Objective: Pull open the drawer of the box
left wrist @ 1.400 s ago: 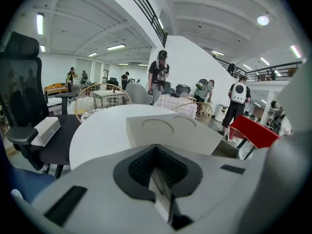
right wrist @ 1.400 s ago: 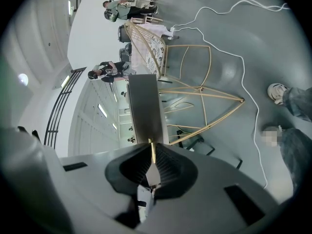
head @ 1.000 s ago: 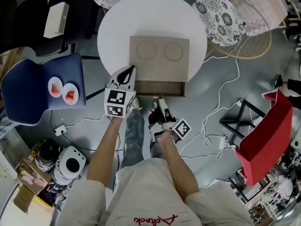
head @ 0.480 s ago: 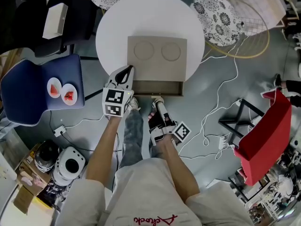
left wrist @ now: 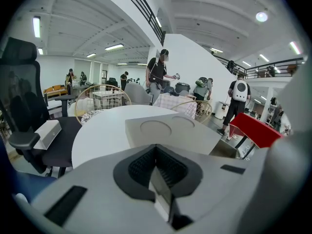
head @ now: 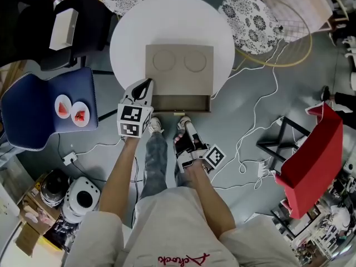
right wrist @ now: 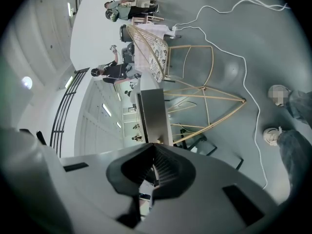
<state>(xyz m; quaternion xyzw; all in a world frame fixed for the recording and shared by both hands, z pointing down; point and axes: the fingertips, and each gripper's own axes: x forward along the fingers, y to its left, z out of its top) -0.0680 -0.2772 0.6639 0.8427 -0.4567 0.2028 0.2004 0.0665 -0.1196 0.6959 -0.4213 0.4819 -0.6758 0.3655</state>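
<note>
A beige box [head: 179, 71] with two round imprints on top sits on a round white table [head: 128, 43]. Its drawer [head: 181, 103] stands pulled out past the table's near edge. My left gripper [head: 146, 84] hovers at the box's front left corner, shut and empty; in the left gripper view [left wrist: 156, 147] the box [left wrist: 170, 130] lies just ahead. My right gripper [head: 186, 121] sits just in front of the drawer, shut with nothing between the jaws. In the right gripper view [right wrist: 155, 147] the drawer front [right wrist: 153, 116] rises right beyond the tips.
A blue chair [head: 33, 110] with two small dishes [head: 71, 109] stands left of the table, a black chair [head: 83, 15] behind it. Wicker chairs [head: 250, 15], a black stand [head: 278, 143], a red object [head: 314, 154] and floor cables [head: 256, 132] lie to the right. My shoes [head: 154, 125] are below the drawer.
The head view has drifted, so box and table sit slightly higher and to the left. Both grippers keep their places by the drawer, which is out as far as before.
</note>
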